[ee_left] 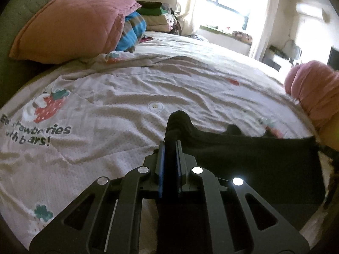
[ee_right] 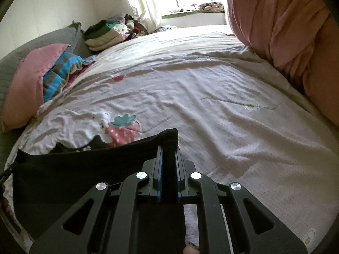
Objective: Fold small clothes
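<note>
The black garment [ee_left: 254,160] is soft, matt cloth, while the left gripper [ee_left: 169,146] and right gripper [ee_right: 168,150] clamped on it are matt black plastic with shiny round metal studs (their inner pads look blue and smooth). The bedsheet [ee_left: 127,89] under it is a pale, wrinkled, finely dimpled fabric with printed strawberries, and the pink pillow [ee_left: 70,21] is plain matt cloth.

"ries", "bars!" on bedsheet [ee_left: 118,89]
</note>
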`<state>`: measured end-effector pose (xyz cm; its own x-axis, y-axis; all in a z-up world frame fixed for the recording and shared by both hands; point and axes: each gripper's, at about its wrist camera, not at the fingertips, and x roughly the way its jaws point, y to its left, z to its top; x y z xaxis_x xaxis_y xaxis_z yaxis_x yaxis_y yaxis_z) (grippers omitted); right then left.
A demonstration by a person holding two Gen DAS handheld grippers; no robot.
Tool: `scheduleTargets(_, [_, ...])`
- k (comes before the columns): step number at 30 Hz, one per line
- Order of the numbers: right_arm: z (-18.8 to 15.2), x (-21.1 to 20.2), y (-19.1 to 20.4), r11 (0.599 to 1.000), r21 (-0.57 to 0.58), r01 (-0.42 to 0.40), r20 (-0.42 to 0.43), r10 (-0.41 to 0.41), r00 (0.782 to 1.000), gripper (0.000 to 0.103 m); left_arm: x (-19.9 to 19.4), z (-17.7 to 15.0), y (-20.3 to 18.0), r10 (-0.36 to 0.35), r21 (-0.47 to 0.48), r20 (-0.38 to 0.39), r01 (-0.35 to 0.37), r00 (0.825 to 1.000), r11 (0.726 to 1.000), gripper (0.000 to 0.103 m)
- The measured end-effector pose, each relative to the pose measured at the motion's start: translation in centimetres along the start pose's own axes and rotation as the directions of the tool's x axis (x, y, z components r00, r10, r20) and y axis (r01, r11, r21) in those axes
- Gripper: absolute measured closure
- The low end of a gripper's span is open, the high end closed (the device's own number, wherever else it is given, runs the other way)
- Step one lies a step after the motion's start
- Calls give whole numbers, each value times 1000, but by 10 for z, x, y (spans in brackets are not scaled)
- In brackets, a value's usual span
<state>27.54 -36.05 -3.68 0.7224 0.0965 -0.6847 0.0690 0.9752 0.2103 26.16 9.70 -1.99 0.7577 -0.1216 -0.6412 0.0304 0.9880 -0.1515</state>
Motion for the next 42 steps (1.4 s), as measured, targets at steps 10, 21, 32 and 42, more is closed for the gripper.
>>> scheduleTargets(10, [-13,4,8,993,-69,96,-5,-97,995,85,3,-12,6,33,-11,-36,-34,999,999,96])
scheduleTargets(21, [-32,-41,24,990,-139,4,-5,-4,1000,61,-38,-14,-16,43,29,-10,-43,999,999,74])
scheduleTargets(32, [-76,-69,69,949,-304,-81,-90,56,994,56,-54,-39,-53,-21,77,-75,27,997,997,67])
scheduleTargets(42, [-91,-76,78,937,-333,-105,-126,66,990,53,-54,-58,-66,-44,97,-123,56,991,994,60])
